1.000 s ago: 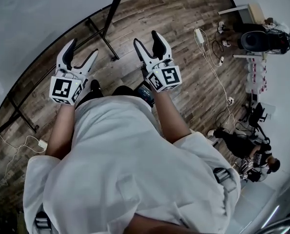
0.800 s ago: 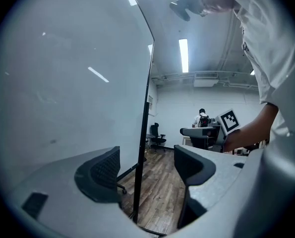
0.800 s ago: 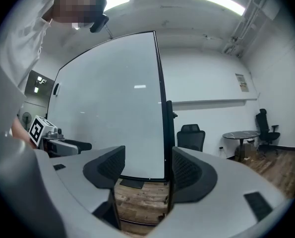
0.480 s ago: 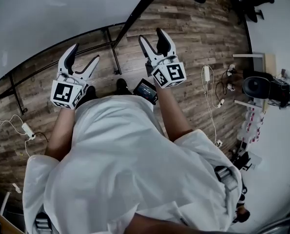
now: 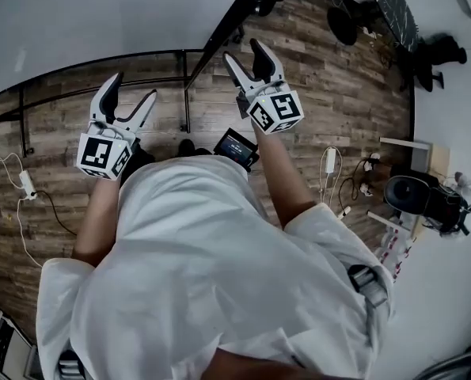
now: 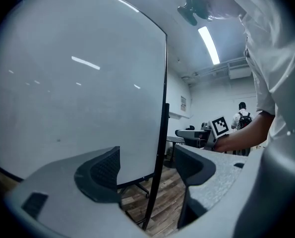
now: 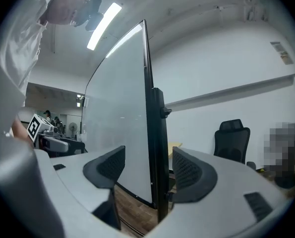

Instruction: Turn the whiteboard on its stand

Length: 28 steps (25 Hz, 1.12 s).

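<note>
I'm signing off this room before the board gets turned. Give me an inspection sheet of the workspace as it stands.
Surface: wooden floor; no table in view.
Job's things: whiteboard upright on its black stand; neither gripper touches it.
Clutter: dark machine by the right wall.
Grippers: left gripper and right gripper both open, empty, aimed at the board's edge.
Cables: adapter with lead at left; power strip with leads at right, all on the floor.
Surroundings: office chair beyond the board; person with backpack far off.
</note>
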Each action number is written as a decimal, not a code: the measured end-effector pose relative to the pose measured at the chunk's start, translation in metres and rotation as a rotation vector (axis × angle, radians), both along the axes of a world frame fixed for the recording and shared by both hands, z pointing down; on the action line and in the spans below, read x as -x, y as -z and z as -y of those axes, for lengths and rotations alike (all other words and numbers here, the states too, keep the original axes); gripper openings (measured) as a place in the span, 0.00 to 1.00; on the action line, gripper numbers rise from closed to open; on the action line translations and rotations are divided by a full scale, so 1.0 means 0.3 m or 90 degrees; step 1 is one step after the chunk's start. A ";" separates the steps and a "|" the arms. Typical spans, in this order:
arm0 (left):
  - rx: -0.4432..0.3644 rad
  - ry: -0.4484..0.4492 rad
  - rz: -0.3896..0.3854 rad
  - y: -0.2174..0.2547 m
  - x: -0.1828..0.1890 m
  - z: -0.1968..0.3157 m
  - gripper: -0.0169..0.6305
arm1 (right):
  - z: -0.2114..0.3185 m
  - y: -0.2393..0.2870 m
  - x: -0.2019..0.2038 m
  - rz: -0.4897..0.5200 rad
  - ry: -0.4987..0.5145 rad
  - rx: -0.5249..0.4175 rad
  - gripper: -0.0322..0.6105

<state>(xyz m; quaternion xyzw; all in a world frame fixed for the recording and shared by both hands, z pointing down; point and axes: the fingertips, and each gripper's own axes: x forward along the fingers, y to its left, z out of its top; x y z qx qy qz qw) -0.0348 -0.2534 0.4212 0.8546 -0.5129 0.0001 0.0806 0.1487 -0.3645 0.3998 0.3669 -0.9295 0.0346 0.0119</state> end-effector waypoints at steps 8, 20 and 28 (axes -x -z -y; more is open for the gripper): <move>-0.005 0.075 0.011 0.012 0.001 -0.058 0.53 | 0.104 -0.045 0.033 -0.008 0.097 0.009 0.51; 0.017 0.106 0.023 -0.026 -0.092 -0.110 0.53 | 0.181 -0.124 0.104 -0.044 0.268 0.033 0.51; 0.014 0.089 0.027 -0.010 -0.157 -0.108 0.53 | 0.192 -0.143 0.155 -0.045 0.371 0.044 0.51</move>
